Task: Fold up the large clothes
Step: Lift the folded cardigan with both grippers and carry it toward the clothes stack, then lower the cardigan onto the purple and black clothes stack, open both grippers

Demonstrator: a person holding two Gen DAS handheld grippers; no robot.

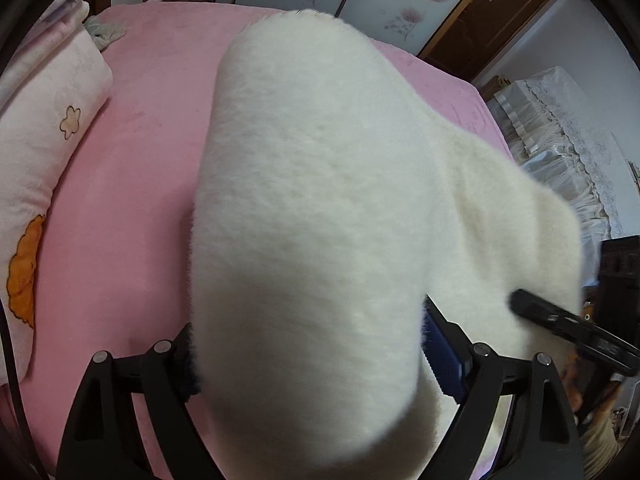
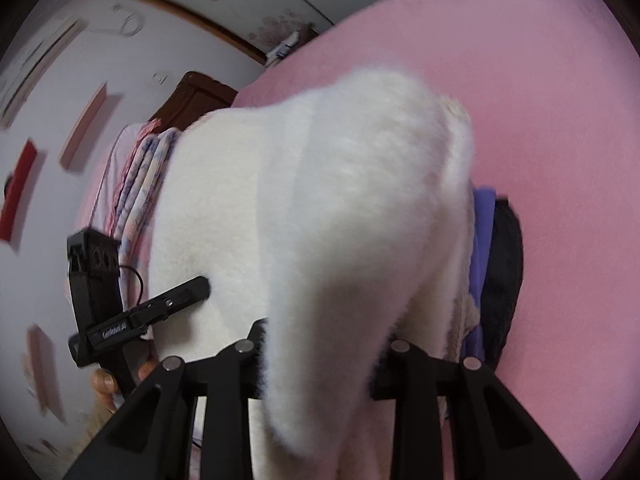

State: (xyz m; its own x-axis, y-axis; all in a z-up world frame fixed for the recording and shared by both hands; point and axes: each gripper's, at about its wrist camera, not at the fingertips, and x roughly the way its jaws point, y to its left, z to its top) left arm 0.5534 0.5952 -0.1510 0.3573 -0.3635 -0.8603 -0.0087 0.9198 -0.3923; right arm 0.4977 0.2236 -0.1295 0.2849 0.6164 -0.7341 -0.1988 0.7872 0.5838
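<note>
A large white fluffy garment hangs over the pink bed, stretched between both grippers. My left gripper is shut on a thick fold of it that fills the space between the fingers. My right gripper is shut on another fold of the same garment. The right gripper also shows in the left wrist view at the right edge of the cloth. The left gripper also shows in the right wrist view at the cloth's left edge. The fingertips are hidden by the fleece.
A pink pillow with flower prints lies at the bed's left side. Folded blue and dark clothes lie on the bed behind the garment. Folded quilts are stacked at the bed's edge. A lace-covered piece of furniture stands to the right.
</note>
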